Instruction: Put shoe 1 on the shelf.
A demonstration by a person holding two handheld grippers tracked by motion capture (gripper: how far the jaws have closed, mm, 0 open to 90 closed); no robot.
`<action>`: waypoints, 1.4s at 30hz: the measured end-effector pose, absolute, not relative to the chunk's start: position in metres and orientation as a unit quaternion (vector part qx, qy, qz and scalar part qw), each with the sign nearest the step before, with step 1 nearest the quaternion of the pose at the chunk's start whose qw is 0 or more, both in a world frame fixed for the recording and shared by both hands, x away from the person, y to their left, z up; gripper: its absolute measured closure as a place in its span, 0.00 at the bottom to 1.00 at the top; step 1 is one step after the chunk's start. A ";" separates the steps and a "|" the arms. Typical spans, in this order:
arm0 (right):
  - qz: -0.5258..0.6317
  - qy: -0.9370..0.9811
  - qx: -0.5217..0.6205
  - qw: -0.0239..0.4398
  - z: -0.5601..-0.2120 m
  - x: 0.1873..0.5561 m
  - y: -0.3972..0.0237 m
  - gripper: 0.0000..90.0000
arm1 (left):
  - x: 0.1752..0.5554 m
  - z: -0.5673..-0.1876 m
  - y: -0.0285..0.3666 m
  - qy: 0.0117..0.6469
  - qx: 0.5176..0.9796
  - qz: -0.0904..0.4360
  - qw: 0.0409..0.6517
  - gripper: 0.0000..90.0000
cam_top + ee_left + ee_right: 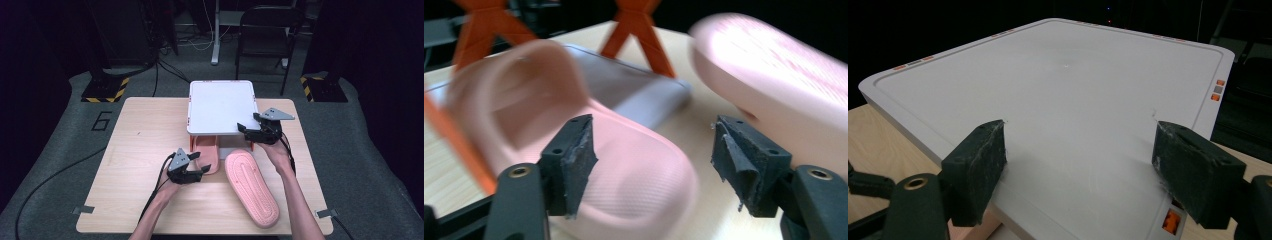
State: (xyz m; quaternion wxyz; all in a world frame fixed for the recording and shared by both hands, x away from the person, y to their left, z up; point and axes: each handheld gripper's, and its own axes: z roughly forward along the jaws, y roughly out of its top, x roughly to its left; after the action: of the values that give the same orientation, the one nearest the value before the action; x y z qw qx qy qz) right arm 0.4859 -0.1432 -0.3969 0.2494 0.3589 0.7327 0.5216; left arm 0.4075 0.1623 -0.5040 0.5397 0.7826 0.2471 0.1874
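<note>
Pink foam slide half under the white shelf, both claws standing open

The upright slipper (206,152), soft matte pink with a rounded toe band, lies with its toe tucked beneath the white shelf (220,105), touching no pad; the left gripper (196,171) sits at its heel, jaws spread and empty, black pads frayed. Just right of the shelf's near edge the second slipper (251,187) lies sole-up, its ribbed tread showing. The shelf is a smooth rounded-corner panel on orange crossed legs (636,30); over its near right corner hangs the right gripper (255,129), jaws wide, gripping nothing. Below the shelf spreads a pale wood-grain table (135,150) on grey carpet; behind it stands a black chair (265,30)
</note>
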 end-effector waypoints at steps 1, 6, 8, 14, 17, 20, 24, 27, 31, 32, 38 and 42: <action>0.522 0.733 0.359 0.249 -0.397 0.486 -0.143 0.24 | 0.407 -0.506 0.160 0.239 0.790 0.190 0.531 0.36; 0.521 0.733 0.359 0.249 -0.396 0.486 -0.143 0.24 | 0.411 -0.515 0.153 0.230 0.816 0.225 0.481 0.36; 0.520 0.734 0.360 0.248 -0.396 0.486 -0.143 0.24 | 0.414 -0.515 0.151 0.240 0.813 0.229 0.478 0.36; 0.520 0.734 0.360 0.248 -0.396 0.486 -0.143 0.24 | 0.429 -0.516 0.147 0.277 0.800 0.252 0.469 0.37; 0.520 0.734 0.360 0.248 -0.396 0.486 -0.143 0.24 | 0.439 -0.517 0.147 0.305 0.789 0.252 0.470 0.38; 0.521 0.733 0.360 0.248 -0.396 0.487 -0.143 0.24 | 0.448 -0.518 0.144 0.331 0.779 0.261 0.465 0.38; 0.521 0.734 0.360 0.248 -0.396 0.486 -0.143 0.24 | 0.456 -0.518 0.142 0.339 0.778 0.256 0.463 0.36; 0.521 0.733 0.360 0.248 -0.397 0.487 -0.143 0.24 | 0.456 -0.518 0.142 0.337 0.779 0.258 0.461 0.36; 0.521 0.733 0.360 0.249 -0.397 0.487 -0.143 0.24 | 0.450 -0.515 0.143 0.336 0.779 0.253 0.466 0.38; 0.521 0.733 0.361 0.248 -0.396 0.487 -0.143 0.24 | 0.447 -0.514 0.146 0.332 0.776 0.252 0.473 0.37; 0.535 0.718 0.366 0.252 -0.397 0.484 -0.145 0.23 | 0.422 -0.501 0.177 0.352 0.728 0.236 0.540 0.27; 0.559 0.694 0.374 0.257 -0.397 0.471 -0.152 0.22 | 0.407 -0.492 0.206 0.372 0.703 0.243 0.555 0.22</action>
State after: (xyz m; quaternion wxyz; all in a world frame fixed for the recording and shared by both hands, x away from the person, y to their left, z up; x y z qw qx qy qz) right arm 0.4707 -0.1516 -0.3973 0.2573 0.3735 0.6942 0.5589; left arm 0.4069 0.2062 -0.4918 0.5553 0.7031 0.3719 0.2427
